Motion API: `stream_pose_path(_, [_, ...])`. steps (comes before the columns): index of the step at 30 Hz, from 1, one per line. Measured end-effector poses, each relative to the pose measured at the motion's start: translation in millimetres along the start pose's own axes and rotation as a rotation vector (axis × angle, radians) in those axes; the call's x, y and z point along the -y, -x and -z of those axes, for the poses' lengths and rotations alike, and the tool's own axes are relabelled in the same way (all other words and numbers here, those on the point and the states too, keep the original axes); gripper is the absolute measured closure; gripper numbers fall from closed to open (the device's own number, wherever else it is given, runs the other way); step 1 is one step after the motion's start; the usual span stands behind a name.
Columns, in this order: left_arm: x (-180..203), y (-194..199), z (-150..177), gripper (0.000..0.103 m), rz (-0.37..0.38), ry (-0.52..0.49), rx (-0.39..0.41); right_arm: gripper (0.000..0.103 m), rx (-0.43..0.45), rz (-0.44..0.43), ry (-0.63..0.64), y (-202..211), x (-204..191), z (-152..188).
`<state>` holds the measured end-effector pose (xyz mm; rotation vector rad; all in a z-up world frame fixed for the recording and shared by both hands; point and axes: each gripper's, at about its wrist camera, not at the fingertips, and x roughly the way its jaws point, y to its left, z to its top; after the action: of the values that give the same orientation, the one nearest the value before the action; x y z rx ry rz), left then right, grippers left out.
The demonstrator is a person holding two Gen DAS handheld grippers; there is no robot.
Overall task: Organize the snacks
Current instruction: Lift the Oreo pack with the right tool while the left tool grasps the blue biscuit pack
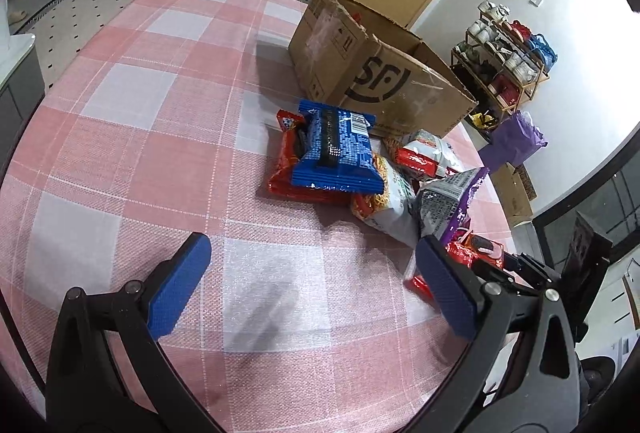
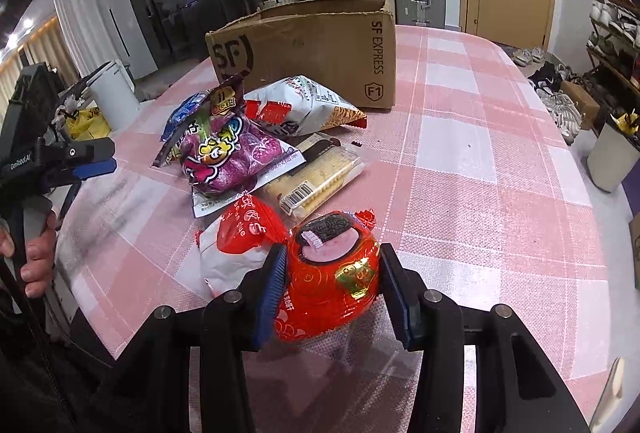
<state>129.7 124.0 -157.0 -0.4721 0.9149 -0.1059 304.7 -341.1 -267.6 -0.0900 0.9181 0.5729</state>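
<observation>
Tablecloth (image 1: 168, 137): woven pink-check cloth, matt.
Box (image 2: 320, 49): creased brown cardboard.
Red snack pack (image 2: 332, 273): glossy foil plastic.
Gripper pads (image 1: 178, 289): ribbed blue plastic.

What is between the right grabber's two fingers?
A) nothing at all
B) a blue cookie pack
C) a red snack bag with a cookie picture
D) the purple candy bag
C: in the right wrist view, the right gripper has its blue pads on either side of the red snack bag, which shows a cookie; the purple candy bag lies farther off on the table.
</observation>
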Motion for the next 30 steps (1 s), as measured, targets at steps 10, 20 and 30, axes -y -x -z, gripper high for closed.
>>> stream_pose_path(10, [-1.9, -11.8, -3.4, 0.001, -0.037, 0.001, -0.033, 0.057, 0.066, -0.06, -0.085, 11.4, 19.6, 2.7])
stream_pose_path(20, [9.7, -30.2, -25.0, 0.001, -0.103, -0.025, -0.052, 0.057, 0.171, -0.144, -0.163, 27.6, 42.7, -7.6])
stream_pose_path(30, [31.0, -68.5, -56.9, 0.001, -0.195, -0.075, -0.11, 0.057, 0.319, -0.193, -0.225, 57.7, 65.4, -11.2])
